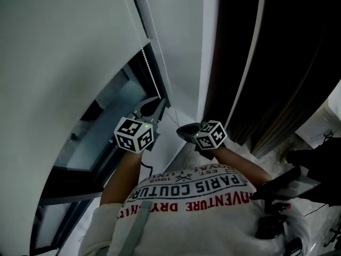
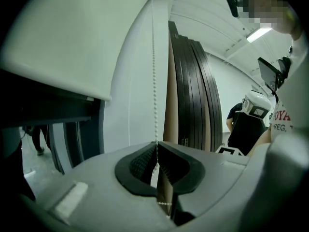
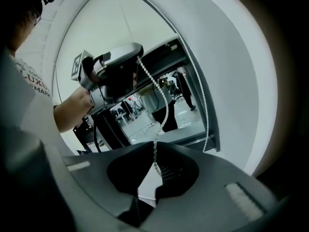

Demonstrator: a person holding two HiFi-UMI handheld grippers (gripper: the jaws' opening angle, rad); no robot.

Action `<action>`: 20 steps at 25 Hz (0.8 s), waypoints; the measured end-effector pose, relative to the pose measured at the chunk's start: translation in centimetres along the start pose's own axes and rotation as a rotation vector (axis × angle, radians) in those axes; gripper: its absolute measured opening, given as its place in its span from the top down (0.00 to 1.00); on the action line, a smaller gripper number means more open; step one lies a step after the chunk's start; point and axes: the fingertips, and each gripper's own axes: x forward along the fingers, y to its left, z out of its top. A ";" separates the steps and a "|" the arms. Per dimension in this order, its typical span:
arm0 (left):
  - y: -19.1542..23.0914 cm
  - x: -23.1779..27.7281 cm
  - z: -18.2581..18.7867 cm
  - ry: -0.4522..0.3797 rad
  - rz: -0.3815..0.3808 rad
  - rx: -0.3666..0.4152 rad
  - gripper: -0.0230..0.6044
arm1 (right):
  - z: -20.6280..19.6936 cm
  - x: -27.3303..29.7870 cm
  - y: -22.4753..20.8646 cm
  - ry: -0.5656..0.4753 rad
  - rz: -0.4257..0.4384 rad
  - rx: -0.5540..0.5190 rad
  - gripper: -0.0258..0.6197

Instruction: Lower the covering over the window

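L gripper (image 2: 157, 144) clamped on bead chain (image 2: 155, 91) at jaw tips — R gripper (image 3: 155, 145) nearby pinches same chain, blind (image 1: 64, 63) partly down.

A: Item: light, head view?
B: Dim, low contrast. Pale grey fabric roller blind (image 1: 53, 63) evenly lit, upper left; tall dark brown panels (image 1: 287, 47) near-black, upper right.
A: Gripper views?
B: Fisheye bending, black vignetted corners. Long white ceiling tube light (image 2: 259, 33) glares, upper right. White bead chain (image 3: 155, 153) crisp, centre; bottom foreground soft.
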 end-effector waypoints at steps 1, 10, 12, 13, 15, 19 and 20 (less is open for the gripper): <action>0.1 0.1 -1.2 0.026 -0.003 -0.012 0.95 | 0.0 -0.1 -0.3 -0.004 -0.006 0.005 0.92; 1.5 0.2 -5.3 0.062 0.011 -0.103 0.94 | 0.7 0.1 -0.7 0.012 -0.015 -0.005 0.92; 1.8 -0.3 -6.3 0.088 0.020 -0.106 0.94 | 0.7 0.5 -0.3 0.017 -0.013 -0.015 0.92; 1.8 -0.7 -7.3 0.112 0.017 -0.107 0.94 | 0.6 0.7 0.2 0.016 -0.015 -0.024 0.92; 1.2 -2.1 -9.4 0.147 0.014 -0.105 0.94 | 0.4 1.0 1.7 0.013 -0.023 -0.047 0.92; 1.7 -3.1 -10.3 0.143 0.038 -0.123 0.94 | 0.0 1.3 2.6 0.036 -0.029 -0.055 0.92; 2.0 -3.0 -10.2 0.150 0.040 -0.125 0.94 | 0.1 1.3 2.4 0.042 -0.029 -0.046 0.92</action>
